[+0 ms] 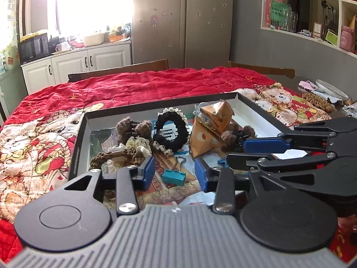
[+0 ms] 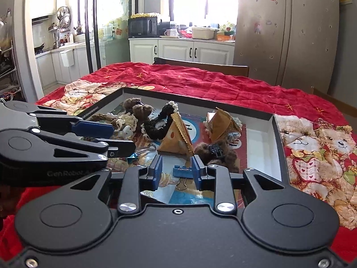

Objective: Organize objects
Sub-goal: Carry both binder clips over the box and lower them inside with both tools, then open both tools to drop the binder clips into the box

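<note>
- A shallow black-rimmed box lid (image 1: 78,147) is lying on a table under a red quilt (image 1: 156,84), holding a jumble of small accessories.
- The left gripper (image 1: 175,167) is hovering over the near end of the box, its blue-padded jaws standing apart and holding nothing; a teal binder clip (image 1: 174,176) is lying on the printed floor of the box between and just beyond the fingertips, untouched.
- The right gripper (image 2: 176,172) is sitting with its jaws at a narrow gap around a blue binder clip (image 2: 181,170); its right pad looks to be against the clip's end, while a gap shows on the left, so a grip cannot be confirmed.
- A black scrunchie (image 1: 170,134), two brown fuzzy hair claws (image 1: 131,129) and tan triangular paper packets (image 1: 205,138) are crowding the middle of the box.
- Each gripper is showing in the other's view, side by side over the box.
</note>
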The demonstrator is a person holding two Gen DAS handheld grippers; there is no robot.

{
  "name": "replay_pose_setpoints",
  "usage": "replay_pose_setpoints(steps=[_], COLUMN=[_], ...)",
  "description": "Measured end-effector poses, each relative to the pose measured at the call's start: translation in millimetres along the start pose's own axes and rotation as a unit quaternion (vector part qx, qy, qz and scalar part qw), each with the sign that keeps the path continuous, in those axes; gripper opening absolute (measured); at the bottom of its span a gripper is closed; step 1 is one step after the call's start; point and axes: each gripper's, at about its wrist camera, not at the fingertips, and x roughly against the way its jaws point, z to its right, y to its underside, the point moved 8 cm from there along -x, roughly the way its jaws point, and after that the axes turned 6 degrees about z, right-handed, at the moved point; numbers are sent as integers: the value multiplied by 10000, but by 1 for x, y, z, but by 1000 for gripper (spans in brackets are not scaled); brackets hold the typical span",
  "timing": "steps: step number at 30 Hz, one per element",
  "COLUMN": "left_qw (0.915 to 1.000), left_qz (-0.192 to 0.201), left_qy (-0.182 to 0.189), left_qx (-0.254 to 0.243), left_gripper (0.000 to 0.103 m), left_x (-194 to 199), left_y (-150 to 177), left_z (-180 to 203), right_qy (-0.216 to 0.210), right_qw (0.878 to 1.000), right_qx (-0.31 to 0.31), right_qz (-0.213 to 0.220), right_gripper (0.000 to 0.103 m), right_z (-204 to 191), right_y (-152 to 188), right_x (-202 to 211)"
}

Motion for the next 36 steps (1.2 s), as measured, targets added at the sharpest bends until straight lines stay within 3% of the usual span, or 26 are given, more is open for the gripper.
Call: replay_pose_setpoints(steps=[27, 36], left_qw=[9994, 9991], left_qz=[311, 419], left_qy=[13, -37], left_qx=[124, 70], left_gripper=[75, 82], left_x=[81, 106], left_y=[1, 2], left_z=[6, 7], right_qy=[86, 162], right_qw=[9978, 9981], right_qx=[-439, -390], right_qz=[481, 446], right_gripper=[37, 39], right_z=[-2, -4], right_y=[-7, -3], right_x=[92, 116])
